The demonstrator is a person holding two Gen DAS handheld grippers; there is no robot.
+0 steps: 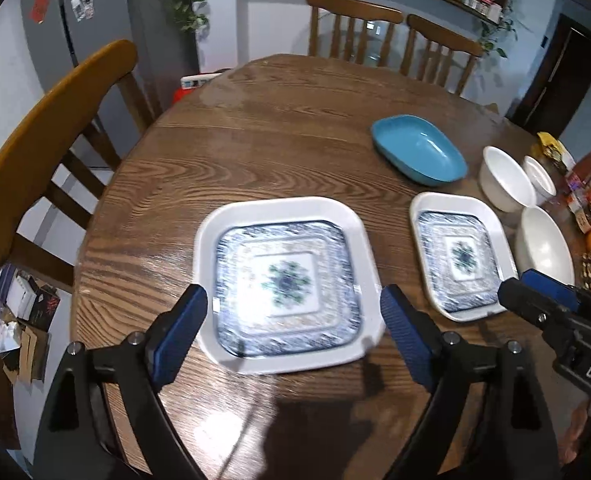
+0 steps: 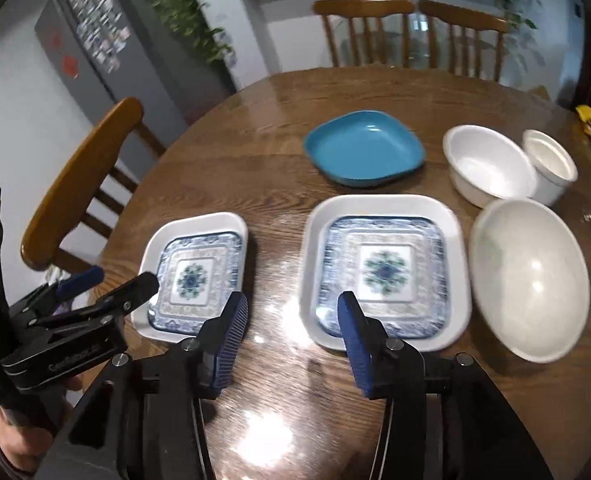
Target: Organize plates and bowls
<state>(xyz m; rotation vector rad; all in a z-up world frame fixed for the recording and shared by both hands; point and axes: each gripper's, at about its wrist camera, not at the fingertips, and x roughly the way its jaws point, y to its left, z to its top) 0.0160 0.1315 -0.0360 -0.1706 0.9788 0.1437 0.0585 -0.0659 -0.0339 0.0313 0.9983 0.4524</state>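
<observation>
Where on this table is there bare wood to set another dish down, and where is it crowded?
Bare table lies beyond the left patterned plate, left of the blue dish. A narrow strip separates the two patterned plates. The right side is crowded: white bowls bunch close beside the right patterned plate.

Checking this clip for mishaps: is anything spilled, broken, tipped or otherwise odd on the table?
Nothing stands out. Both patterned plates lie flat, the blue dish and three white bowls sit upright, and the table shows no spill.
</observation>
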